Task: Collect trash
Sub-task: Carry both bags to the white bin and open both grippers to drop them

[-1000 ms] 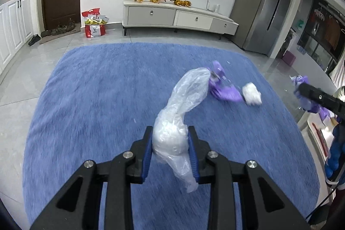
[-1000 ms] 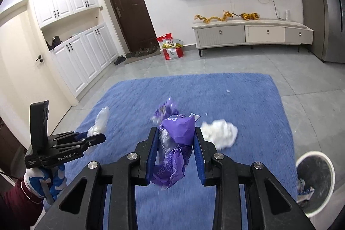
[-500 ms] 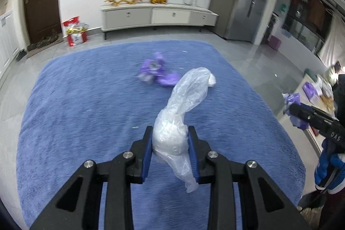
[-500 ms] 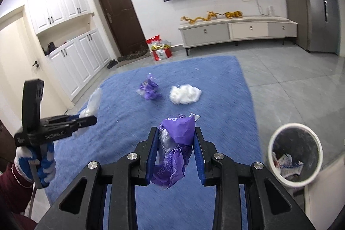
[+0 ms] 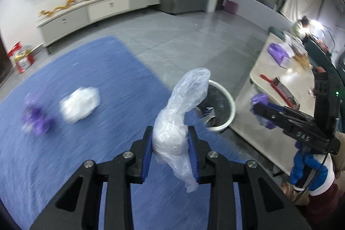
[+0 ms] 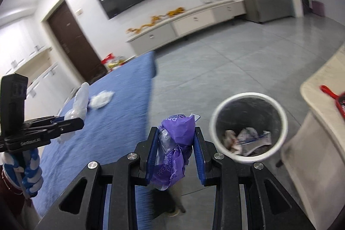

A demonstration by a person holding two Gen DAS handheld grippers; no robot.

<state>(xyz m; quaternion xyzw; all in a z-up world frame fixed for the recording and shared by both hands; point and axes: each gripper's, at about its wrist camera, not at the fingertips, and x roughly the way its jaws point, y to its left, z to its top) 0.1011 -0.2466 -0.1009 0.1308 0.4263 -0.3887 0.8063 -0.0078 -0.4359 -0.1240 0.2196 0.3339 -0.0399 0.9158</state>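
Left gripper [image 5: 170, 151] pinches a clear plastic bag [image 5: 181, 113] mid-frame, right gripper [image 6: 175, 153] clamps a purple wrapper [image 6: 174, 143] beside the bin [image 6: 280, 118] at lower right: both look feather-light, crushable, best held by the bunched middle.

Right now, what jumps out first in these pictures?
Each gripper is clamped on rubbish: the left gripper holds a clear plastic bag, the right gripper a purple wrapper. A white bin, already holding scraps, stands on the grey floor beside the blue rug, where a white wad lies.
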